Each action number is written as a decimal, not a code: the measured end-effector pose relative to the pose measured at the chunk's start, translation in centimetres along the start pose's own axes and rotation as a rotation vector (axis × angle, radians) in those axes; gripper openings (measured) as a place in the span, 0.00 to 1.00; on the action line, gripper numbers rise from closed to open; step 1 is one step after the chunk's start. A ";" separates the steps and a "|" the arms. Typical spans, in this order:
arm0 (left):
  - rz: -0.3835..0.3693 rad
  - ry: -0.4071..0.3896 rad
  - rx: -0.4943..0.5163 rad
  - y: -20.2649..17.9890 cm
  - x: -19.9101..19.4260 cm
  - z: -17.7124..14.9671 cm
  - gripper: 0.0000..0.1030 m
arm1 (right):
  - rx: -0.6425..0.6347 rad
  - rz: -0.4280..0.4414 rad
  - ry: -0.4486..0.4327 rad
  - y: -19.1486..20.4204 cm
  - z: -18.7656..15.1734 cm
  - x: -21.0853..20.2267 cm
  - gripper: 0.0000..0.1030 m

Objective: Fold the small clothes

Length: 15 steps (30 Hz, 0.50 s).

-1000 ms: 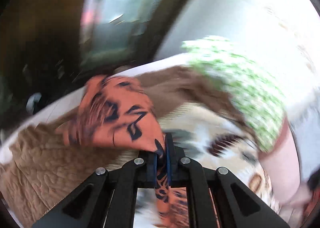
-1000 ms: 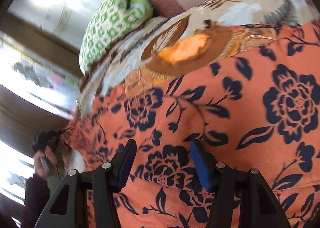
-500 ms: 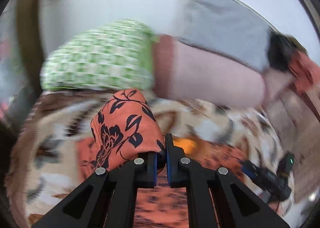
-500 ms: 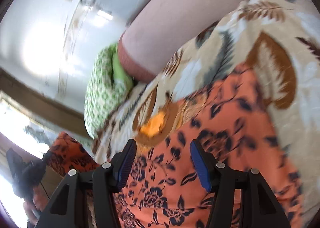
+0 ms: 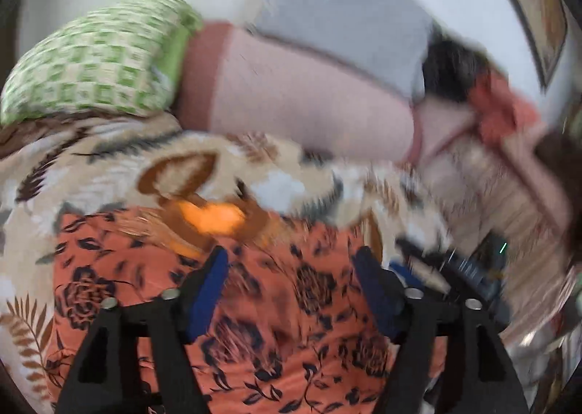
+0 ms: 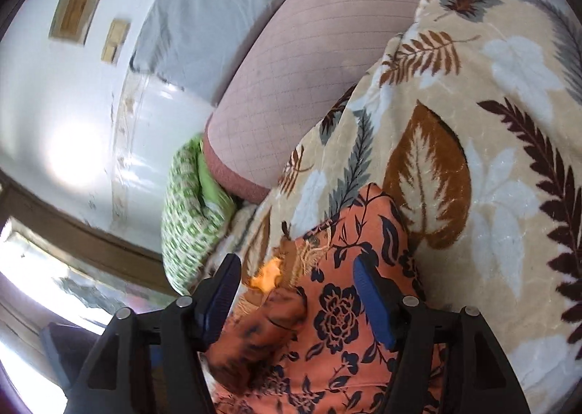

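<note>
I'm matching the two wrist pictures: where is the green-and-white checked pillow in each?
Left wrist: green-and-white checked pillow at upper left, beside the pink quilted cushion.
Right wrist: the pillow at left of centre, below that cushion.
Shared landmark: the cushion.

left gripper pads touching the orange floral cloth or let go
Apart. The left wrist view shows the left gripper opening, its pads spread wide above the orange floral cloth.
</note>
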<state>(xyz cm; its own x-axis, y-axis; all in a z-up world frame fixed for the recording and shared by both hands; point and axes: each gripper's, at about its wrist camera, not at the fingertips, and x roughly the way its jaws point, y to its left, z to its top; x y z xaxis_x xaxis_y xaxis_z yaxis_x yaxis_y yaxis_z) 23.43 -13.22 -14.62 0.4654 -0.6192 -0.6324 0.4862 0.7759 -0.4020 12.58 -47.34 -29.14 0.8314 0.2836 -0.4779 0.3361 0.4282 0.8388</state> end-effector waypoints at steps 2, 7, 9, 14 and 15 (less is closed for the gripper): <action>0.035 -0.065 -0.059 2.6 -1.4 -0.5 0.76 | -0.039 -0.017 0.018 0.8 -0.4 0.7 0.66; 0.372 -0.062 -0.124 9.5 -0.7 -3.7 0.77 | -0.190 -0.044 0.076 3.9 -2.8 2.4 0.66; 0.442 -0.047 -0.173 12.1 -0.1 -5.0 0.77 | -0.317 -0.070 0.110 6.1 -4.6 3.4 0.66; 0.576 0.004 -0.287 17.6 1.7 -7.1 0.77 | -0.683 -0.152 0.225 11.3 -10.8 6.5 0.66; 0.599 0.019 -0.300 18.3 2.1 -7.1 0.77 | -0.758 -0.177 0.243 12.1 -12.5 7.2 0.66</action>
<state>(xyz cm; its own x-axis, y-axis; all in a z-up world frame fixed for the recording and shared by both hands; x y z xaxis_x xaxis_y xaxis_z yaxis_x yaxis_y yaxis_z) 28.04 0.52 -28.00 0.5763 -0.0705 -0.8142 -0.0803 0.9866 -0.1423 17.13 -29.37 -25.72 0.6454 0.2984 -0.7032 -0.0098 0.9237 0.3830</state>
